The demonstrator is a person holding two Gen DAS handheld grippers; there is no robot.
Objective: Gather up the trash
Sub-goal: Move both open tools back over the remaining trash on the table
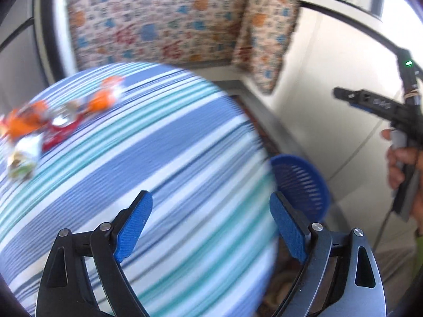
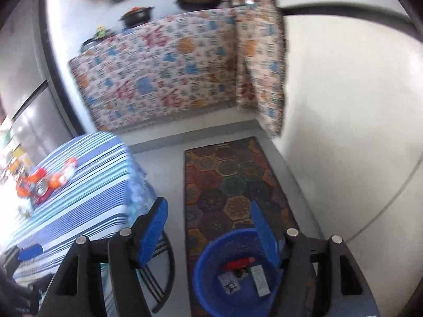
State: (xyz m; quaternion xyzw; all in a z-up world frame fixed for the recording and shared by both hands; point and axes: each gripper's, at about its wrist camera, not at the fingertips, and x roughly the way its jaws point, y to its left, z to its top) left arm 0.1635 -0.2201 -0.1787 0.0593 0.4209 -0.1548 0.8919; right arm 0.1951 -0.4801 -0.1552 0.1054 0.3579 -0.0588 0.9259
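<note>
Some trash is already lying in the blue basket (image 2: 211, 285) on the floor, but a pile of snack wrappers (image 1: 53, 121) is still sitting on the striped surface (image 1: 185, 158), so I think the job is only partly done. The left gripper (image 1: 211, 227) and the right gripper (image 2: 208, 237) are both standing apart and holding nothing. Only the right wrist view is showing what is inside the basket, and only the left wrist view is showing the person's hand (image 1: 401, 163) holding the other gripper.

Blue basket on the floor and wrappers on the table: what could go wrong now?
1. The blue basket sits low beside the striped table; a dropped wrapper could miss it and land on the rug.
2. The wrappers lie heaped together, so one grab may scatter the others.
</note>
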